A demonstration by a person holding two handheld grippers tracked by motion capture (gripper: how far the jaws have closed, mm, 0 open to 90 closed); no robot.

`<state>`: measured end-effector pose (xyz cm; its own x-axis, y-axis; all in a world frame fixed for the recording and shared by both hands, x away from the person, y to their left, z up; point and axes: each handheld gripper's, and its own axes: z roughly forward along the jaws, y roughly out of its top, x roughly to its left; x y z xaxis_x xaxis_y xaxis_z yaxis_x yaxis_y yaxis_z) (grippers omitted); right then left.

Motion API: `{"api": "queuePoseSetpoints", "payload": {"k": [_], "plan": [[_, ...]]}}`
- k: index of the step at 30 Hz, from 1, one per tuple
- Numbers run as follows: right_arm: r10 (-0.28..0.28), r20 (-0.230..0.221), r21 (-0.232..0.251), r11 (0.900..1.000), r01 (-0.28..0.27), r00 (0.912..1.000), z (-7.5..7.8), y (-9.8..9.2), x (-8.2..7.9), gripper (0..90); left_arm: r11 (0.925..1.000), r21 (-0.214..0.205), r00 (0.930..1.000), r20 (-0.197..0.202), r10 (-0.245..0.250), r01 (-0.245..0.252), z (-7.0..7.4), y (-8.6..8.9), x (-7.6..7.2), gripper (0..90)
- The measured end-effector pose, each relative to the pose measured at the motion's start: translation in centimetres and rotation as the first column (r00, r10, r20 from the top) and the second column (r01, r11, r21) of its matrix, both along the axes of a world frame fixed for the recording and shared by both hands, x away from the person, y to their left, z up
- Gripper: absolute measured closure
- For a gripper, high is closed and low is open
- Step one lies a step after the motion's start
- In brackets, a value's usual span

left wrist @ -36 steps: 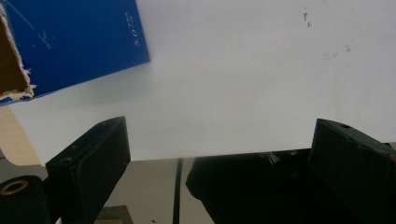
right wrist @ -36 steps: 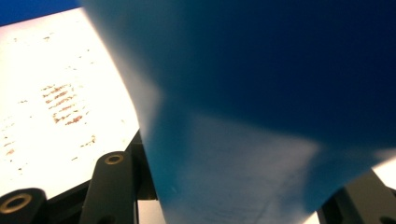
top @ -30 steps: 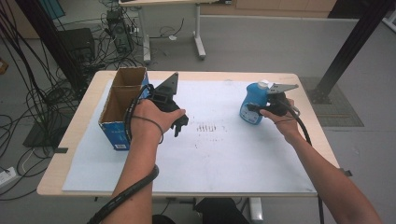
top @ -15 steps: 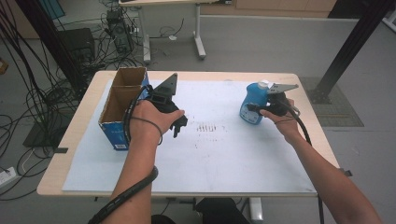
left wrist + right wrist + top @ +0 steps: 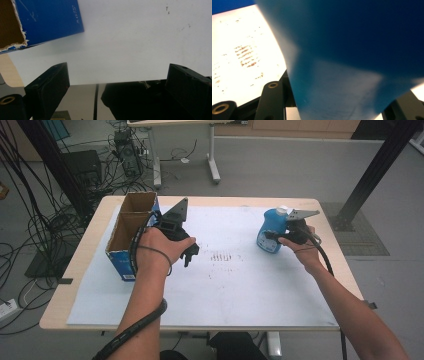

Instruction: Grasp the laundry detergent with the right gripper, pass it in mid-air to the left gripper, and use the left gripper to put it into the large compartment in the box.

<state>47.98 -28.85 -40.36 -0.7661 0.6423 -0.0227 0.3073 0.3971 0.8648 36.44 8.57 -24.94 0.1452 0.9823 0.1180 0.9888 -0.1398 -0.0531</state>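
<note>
Looking down, high view: table (image 5: 75, 285) w/ white sheet (image 5: 240, 285) over most of its top; both forearms come in from the bottom edge.
Bottle, high view: blue bottle (image 5: 270, 234) w/ white cap stands upright at the sheet's right side, toward the far edge.
R gripper, high view: right gripper (image 5: 274, 238) sits against the bottle's right flank, jaws clamped on the body; grey three-cornered plate on top, cable trailing back along the arm.
L gripper, high view: left gripper (image 5: 190, 254) held over the sheet, left of centre, just right of the box, tips pointing down-right; nothing between the jaws.
Box, high view: open cardboard box (image 5: 131, 231), blue outside, brown inside, at the table's left, well apart from the bottle.
Marks, high view: patch of brown marks (image 5: 225, 256) on the sheet, between the two grippers.
L gripper view: left gripper (image 5: 117, 82) jaws stand wide apart, bare sheet (image 5: 140, 45) seen between them; blue corner of the box (image 5: 47, 20) w/ torn brown edge at upper left; strip of table (image 5: 8, 72) at left.
R gripper view: bottle (image 5: 352, 62) very close, blurred, blue; right gripper (image 5: 337, 105) jaws either side of it at the bottom, pressed to it; sheet (image 5: 229, 45) w/ brown marks (image 5: 245, 56) at left.
</note>
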Motion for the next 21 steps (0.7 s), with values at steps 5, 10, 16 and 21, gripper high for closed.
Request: {"api": "queuePoseSetpoints", "payload": {"k": [5,10,16,21], "plan": [[0.002,0.000,-0.001,1.0000,-0.002,1.0000,0.01,-0.02,0.05,43.8,1.0000,-0.001,1.0000,0.005,0.002,-0.002,0.04,0.00,0.07,5.7],[0.002,-0.001,-0.001,1.0000,-0.002,1.0000,0.02,-0.02,0.05,43.9,1.0000,-0.002,0.9999,0.008,-0.007,0.007,0.08,-0.03,0.13,5.7],[0.001,-0.003,0.001,1.0000,-0.001,1.0000,0.02,0.00,0.05,44.0,0.9997,-0.015,0.9994,0.028,-0.018,0.019,0.31,-0.13,0.16,5.8],[-0.001,-0.007,-0.001,1.0000,0.001,1.0000,0.07,0.03,0.05,44.0,0.9992,-0.025,0.9989,0.036,-0.029,0.030,0.57,-0.08,0.21,5.9]]}}
